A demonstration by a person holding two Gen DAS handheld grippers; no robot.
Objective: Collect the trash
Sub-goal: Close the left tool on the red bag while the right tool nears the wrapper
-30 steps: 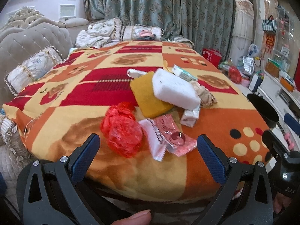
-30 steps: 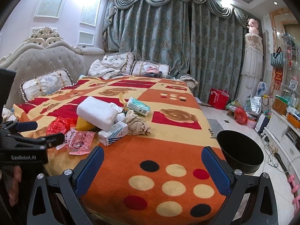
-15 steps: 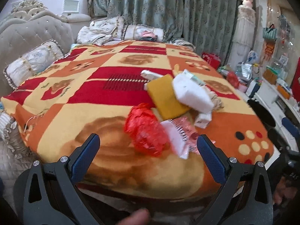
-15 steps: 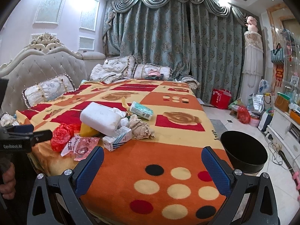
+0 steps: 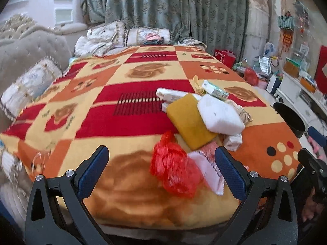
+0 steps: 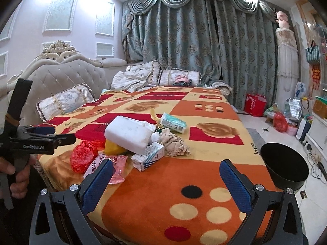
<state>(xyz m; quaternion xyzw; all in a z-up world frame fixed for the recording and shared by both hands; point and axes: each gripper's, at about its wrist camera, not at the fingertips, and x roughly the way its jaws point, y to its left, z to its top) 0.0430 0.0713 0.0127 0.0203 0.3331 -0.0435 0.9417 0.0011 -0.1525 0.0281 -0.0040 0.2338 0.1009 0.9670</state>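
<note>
The trash lies in one heap on the bed [image 6: 214, 163], near its foot end, and the piece closest to either hand is the red crumpled bag [image 5: 173, 171]. In the left wrist view that bag sits just ahead of the left tongs [image 5: 161, 169] and to the right of their centre line, closer to the right-hand finger than to the left one. The left tongs are spread wide with nothing between them, so a small shift to the right and forward would probably bring the bag into the gap. The bag is a rough ball with no clear long axis, so the angle of approach likely matters little.

Touching the bag on its right is a pink and white wrapper [image 5: 206, 169], with a yellow sponge [image 5: 190, 122] and a white foam block [image 5: 220, 116] stacked behind.

The right tongs [image 6: 165, 180] are also spread and empty, facing bare blanket; the heap lies to their left and further off, a small carton [image 6: 148, 156] nearest. The black bin [image 6: 286, 169] stands on the floor beside the bed, at the right, nearer the right hand. The left hand looks better placed for the bag.
</note>
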